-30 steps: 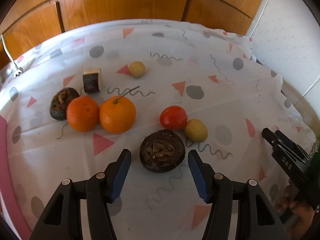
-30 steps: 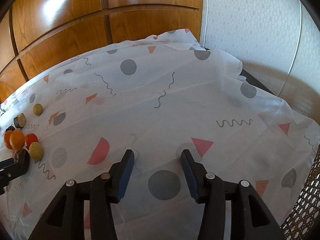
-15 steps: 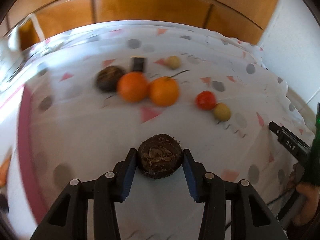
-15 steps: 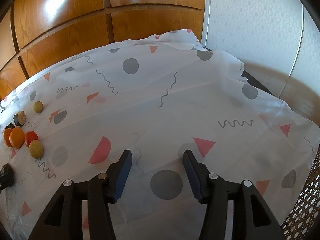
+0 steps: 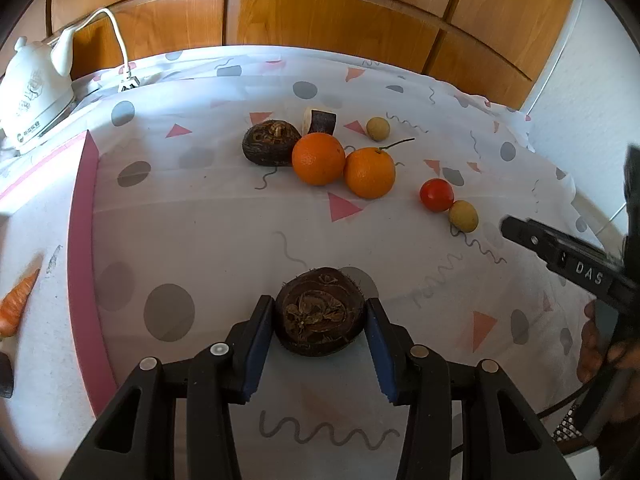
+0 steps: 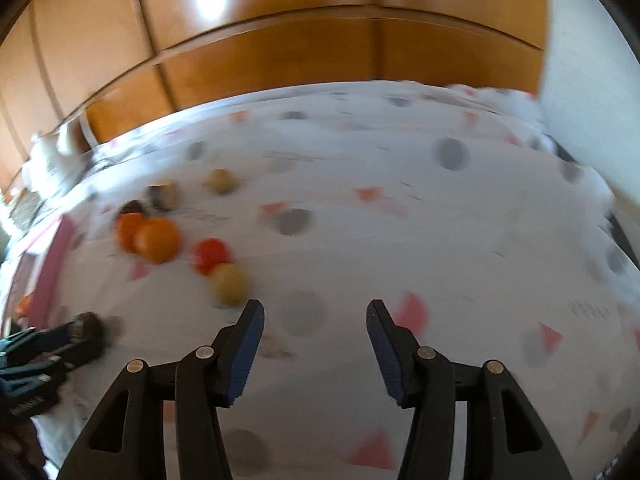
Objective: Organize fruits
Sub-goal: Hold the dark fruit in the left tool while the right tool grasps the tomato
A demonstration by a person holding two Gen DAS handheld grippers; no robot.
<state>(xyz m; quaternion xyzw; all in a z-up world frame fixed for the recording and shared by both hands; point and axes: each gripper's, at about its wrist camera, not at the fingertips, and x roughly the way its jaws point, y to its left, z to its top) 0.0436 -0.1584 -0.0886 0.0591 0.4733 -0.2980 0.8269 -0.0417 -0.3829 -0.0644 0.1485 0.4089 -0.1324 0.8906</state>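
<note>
Both claws differ: left claw [image 5: 320, 322] clamps rough round brown fruit [image 5: 319, 316], right claw [image 6: 315, 338] gapes.

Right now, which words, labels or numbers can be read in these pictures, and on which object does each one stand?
"DAS": white letters on the black body of the right hand-held gripper, seen from the left wrist view.
White electric kettle: a small dark logo and print near its base, too small to read.
Right wrist view: blurred, nothing readable.
</note>
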